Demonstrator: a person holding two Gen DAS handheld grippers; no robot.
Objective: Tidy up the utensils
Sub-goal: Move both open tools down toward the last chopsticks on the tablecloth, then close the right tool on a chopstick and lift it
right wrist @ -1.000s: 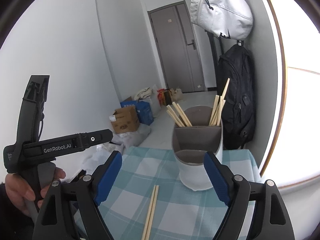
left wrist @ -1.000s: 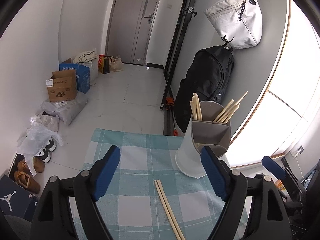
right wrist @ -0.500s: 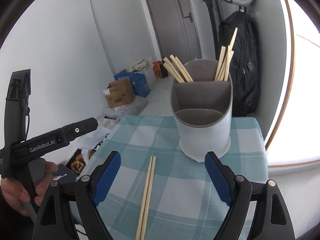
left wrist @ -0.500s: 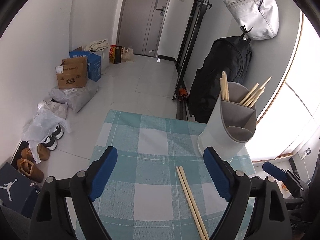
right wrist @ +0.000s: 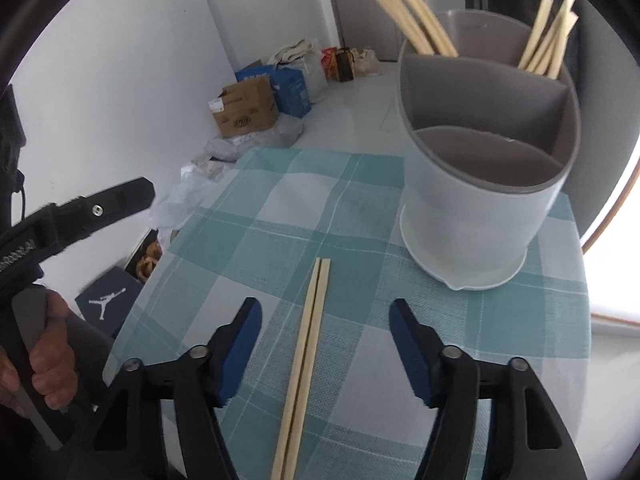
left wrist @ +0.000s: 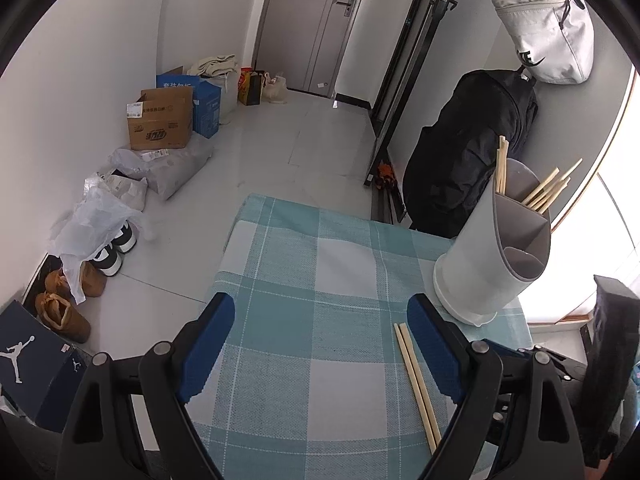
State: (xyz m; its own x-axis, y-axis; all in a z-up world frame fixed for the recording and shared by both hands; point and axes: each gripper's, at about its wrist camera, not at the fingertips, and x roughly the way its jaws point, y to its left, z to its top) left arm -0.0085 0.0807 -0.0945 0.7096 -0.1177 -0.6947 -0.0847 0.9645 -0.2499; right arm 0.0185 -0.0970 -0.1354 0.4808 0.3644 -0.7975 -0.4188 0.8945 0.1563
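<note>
Two pale wooden chopsticks lie side by side, touching along their length, on a teal-and-white checked tablecloth that covers the table. They point toward a light grey plastic utensil holder with a darker grey divided insert, which stands upright on the cloth just beyond and to the right of their far ends in the right wrist view. Its two rear compartments each hold a bundle of similar chopsticks leaning outward; the front compartment shows no contents.

In the right wrist view, the right tool hangs low over the cloth with its blue-padded fingers on either side of the lying pair. Its jaws have just been closing, yet they are spread clear of the wood, with cloth showing on both sides between pads and sticks.

The left tool hangs above the near part of the table with its blue pads spread wide and only checked cloth between them. From its camera the lying chopsticks sit at the right pad's inner side, and the holder stands to the right of that pad. In the right wrist view a hand grips that tool's grey handle at the left edge.

Cardboard boxes and shoes sit on the pale floor beyond the table, near a black backpack.
</note>
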